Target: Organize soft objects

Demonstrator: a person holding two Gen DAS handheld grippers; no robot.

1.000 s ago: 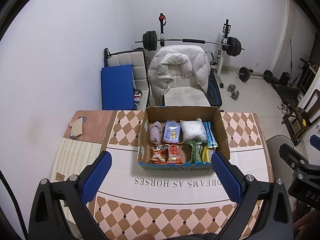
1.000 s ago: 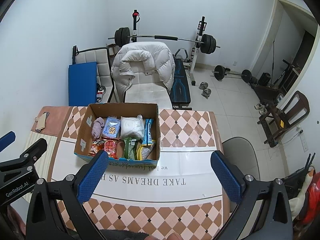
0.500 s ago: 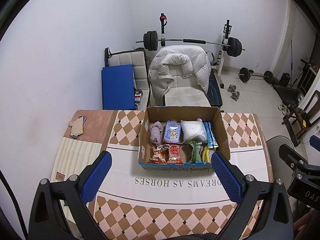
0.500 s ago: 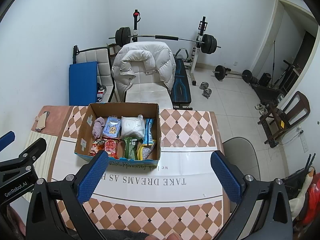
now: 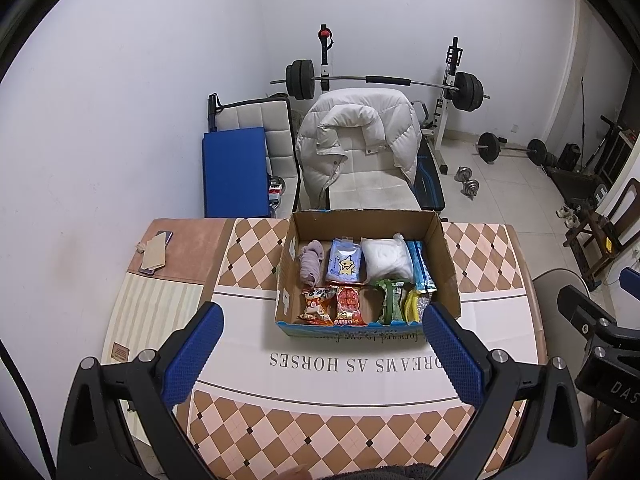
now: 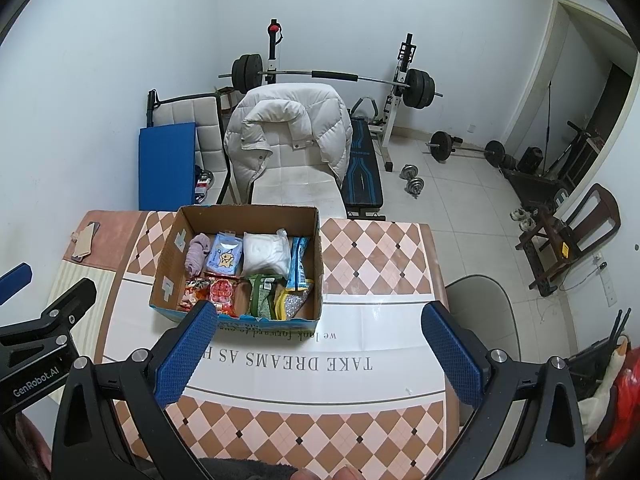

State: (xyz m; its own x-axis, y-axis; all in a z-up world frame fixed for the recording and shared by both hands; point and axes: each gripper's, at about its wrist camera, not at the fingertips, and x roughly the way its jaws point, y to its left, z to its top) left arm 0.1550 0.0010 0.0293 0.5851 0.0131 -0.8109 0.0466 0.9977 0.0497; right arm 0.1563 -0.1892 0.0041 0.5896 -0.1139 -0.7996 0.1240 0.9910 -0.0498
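Note:
An open cardboard box stands on the table. Inside lie a rolled purple cloth, a blue tissue pack, a white soft bundle and several snack packets. My left gripper is open and empty, held high in front of the box. My right gripper is open and empty, to the right of the box.
The table has a checkered cloth with printed words. A phone and a card lie at its far left corner. A chair with a white puffer jacket stands behind the table. Weights and a bench fill the room beyond.
Both views have shifted very slightly; the box and its contents have not moved. Both grippers stay open.

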